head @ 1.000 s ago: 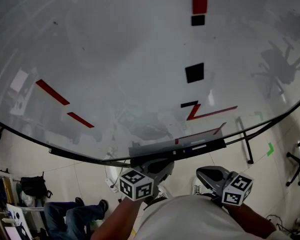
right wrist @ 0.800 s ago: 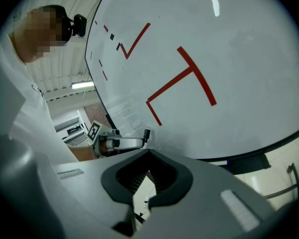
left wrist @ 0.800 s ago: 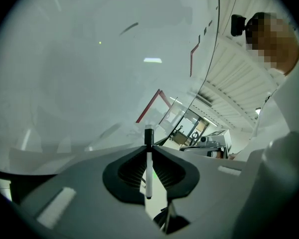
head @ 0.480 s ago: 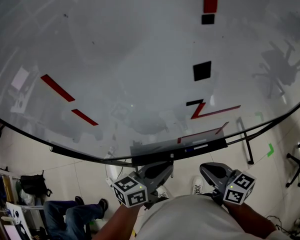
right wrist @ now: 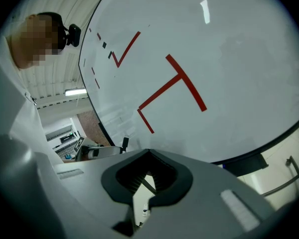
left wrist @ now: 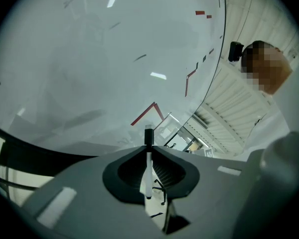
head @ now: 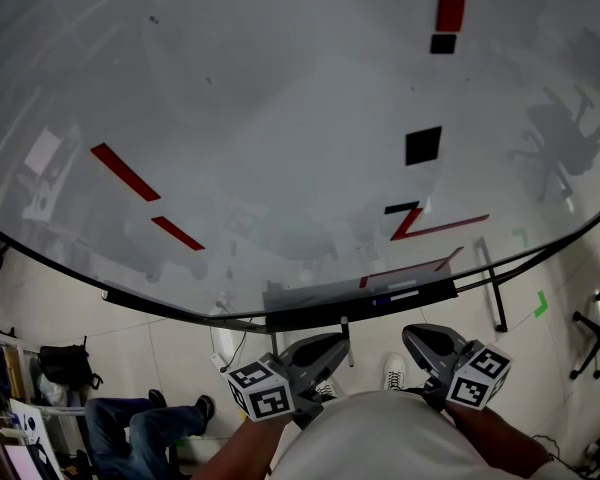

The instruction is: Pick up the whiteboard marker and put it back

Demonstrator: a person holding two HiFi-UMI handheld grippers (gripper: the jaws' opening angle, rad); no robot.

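My left gripper (head: 332,346) is shut on the whiteboard marker (head: 346,340), just below the board's black tray (head: 310,316). In the left gripper view the white marker (left wrist: 148,163) stands upright between the closed jaws of that gripper (left wrist: 148,151), its black cap pointing at the whiteboard (left wrist: 89,59). To its right, my right gripper (head: 418,336) is shut with nothing in it. From the right gripper view, the jaws of that gripper (right wrist: 149,152) meet at their tips before the whiteboard (right wrist: 214,59). The marker's black cap (right wrist: 124,144) shows at the left.
The whiteboard (head: 280,108) carries red strokes and black squares. Another marker (head: 395,295) lies in the tray. A person's legs (head: 130,423) and a black bag (head: 65,368) are on the floor at lower left. The stand's leg (head: 490,283) and an office chair (head: 598,333) are at the right.
My left gripper has drawn back and down from the tray, and the marker now shows clear of it. The head view has shifted, so the board slid right. The right gripper barely moved.
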